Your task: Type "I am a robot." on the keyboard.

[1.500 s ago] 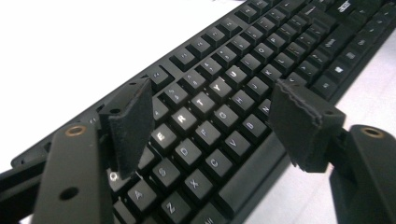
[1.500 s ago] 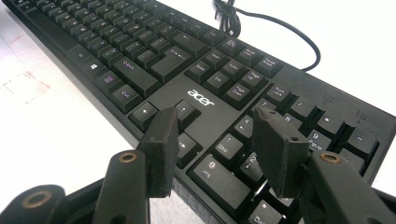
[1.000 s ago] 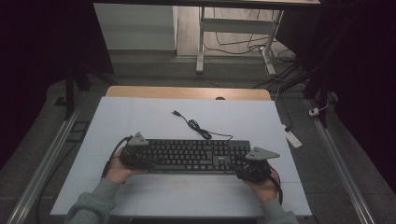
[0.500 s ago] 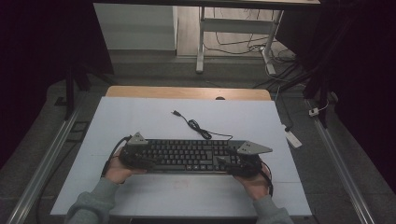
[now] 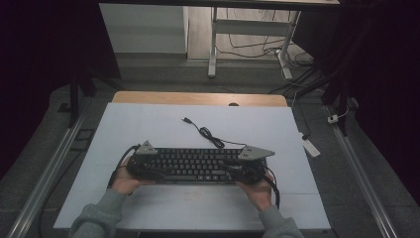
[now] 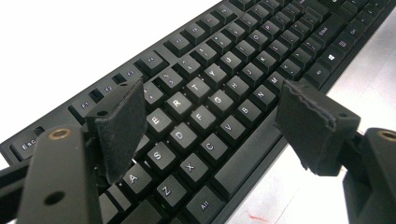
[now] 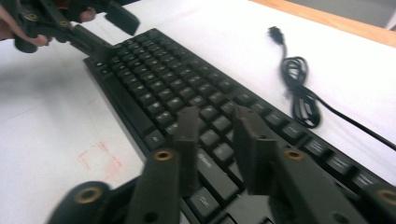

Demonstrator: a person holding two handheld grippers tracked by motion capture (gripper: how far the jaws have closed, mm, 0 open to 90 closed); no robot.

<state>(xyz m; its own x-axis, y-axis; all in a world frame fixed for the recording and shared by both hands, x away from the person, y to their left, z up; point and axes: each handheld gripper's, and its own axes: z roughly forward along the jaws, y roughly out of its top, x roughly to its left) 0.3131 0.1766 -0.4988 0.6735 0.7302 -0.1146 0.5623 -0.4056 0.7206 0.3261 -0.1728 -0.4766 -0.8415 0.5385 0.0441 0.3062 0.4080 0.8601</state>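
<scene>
A black keyboard [image 5: 193,166] lies flat on the white table [image 5: 148,129], its keys facing up [image 6: 219,70] [image 7: 159,79]. Its cable [image 5: 208,134] [image 7: 299,88] curls away behind it with the plug free. My left gripper [image 5: 144,169] [image 6: 212,119] stands open over the keyboard's left end, one wide-set jaw on each side of the letter keys. My right gripper [image 5: 243,171] [image 7: 217,128] hovers over the keys near the right end. Its jaws have just been closing to a narrow gap and hold nothing. The left gripper [image 7: 100,28] also shows far off in the right gripper view.
A wooden strip [image 5: 198,98] borders the table's far edge. Faint red marks [image 7: 100,161] lie on the table in front of the keyboard. On the floor to the right sits a white power strip [image 5: 311,147]. Metal rails run along both sides.
My right hand has slid left from the keyboard's right end to over its keys. The left hand and the keyboard have stayed put.
</scene>
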